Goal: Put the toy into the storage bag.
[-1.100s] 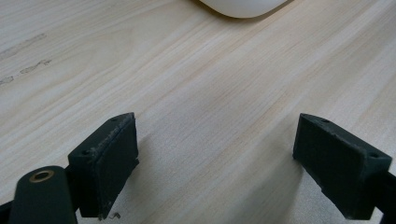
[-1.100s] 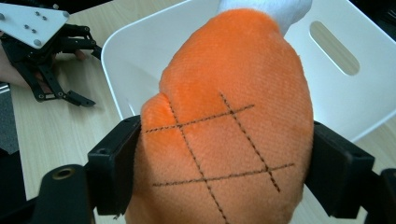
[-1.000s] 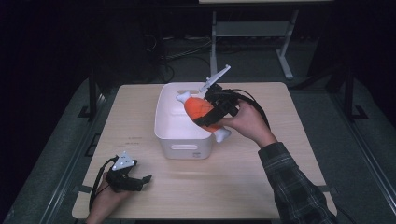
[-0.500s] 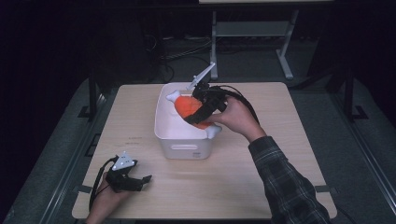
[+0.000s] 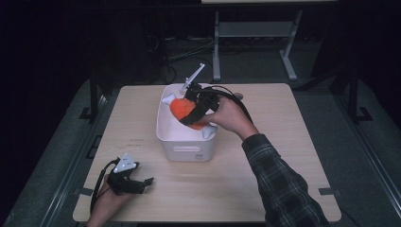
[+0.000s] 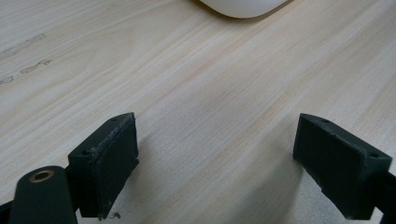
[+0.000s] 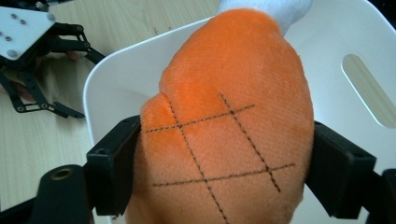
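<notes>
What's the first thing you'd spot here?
The bright orange plush, stitched with a criss-cross pattern, squeezed in the right claw over the white bin mid-table. Then the left claw, wide open with nothing in it, low over the wood table near its front left corner.

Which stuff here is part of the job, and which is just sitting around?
Part of the job:
- orange plush toy, clamped in the right gripper
- white bin, under the toy

Just sitting around:
- left gripper, jaws open, low over the bare table
- metal stand behind the table
</notes>
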